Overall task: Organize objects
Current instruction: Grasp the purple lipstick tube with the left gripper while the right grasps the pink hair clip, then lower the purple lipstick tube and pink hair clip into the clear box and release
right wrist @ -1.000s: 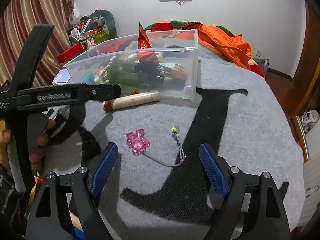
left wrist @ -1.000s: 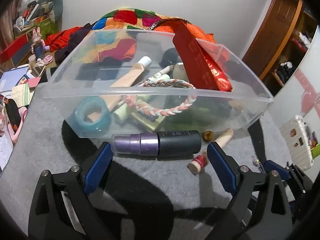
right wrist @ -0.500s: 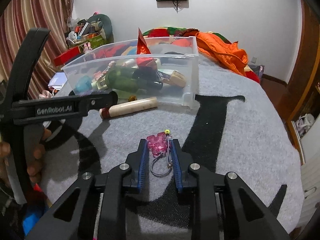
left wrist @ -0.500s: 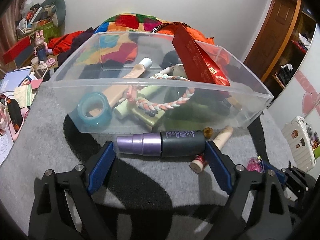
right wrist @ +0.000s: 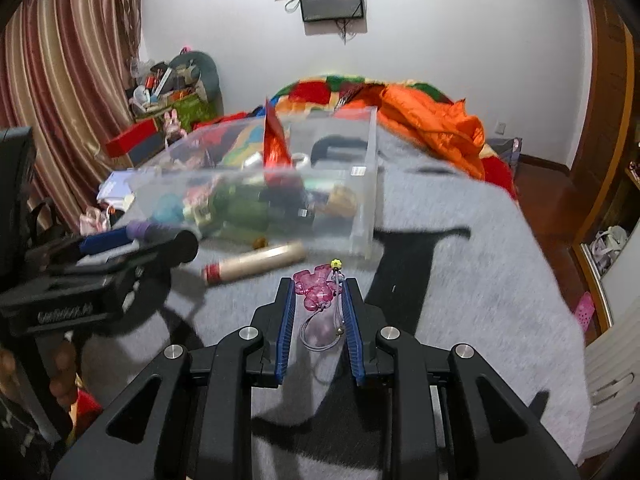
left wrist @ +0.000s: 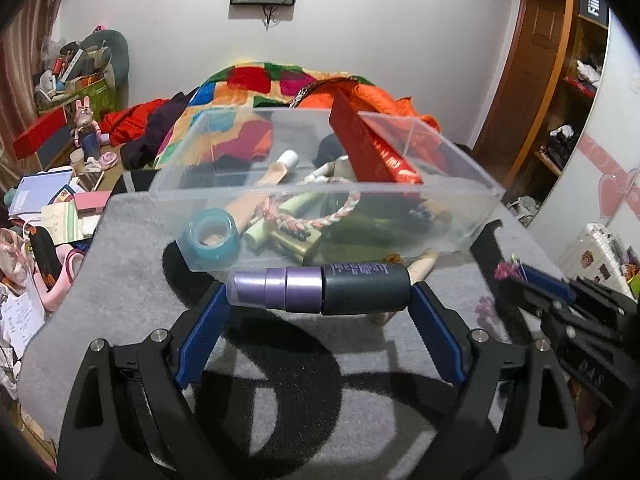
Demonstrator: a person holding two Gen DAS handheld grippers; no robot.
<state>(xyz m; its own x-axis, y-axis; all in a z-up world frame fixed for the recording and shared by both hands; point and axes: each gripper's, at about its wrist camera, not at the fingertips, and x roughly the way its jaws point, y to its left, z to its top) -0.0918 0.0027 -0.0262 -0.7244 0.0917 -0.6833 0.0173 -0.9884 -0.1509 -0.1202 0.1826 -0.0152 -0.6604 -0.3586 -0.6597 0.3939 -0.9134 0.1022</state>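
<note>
My left gripper is shut on a purple-and-dark-grey bottle, held crosswise by its ends, lifted above the grey blanket just in front of the clear plastic bin. The bin holds a red packet, a teal tape roll, a braided cord and tubes. My right gripper is shut on a pink bear keychain with its cord, raised off the blanket. A beige tube lies on the blanket by the bin. The left gripper with the bottle shows at the left of the right wrist view.
The grey blanket with black letters covers the bed. An orange jacket and a colourful quilt lie behind the bin. Books, papers and clutter crowd the left side. A wooden door stands at right.
The right gripper closed on the pink keychain and lifted it. The left gripper rose with the bottle, so the bin looks lower and farther.
</note>
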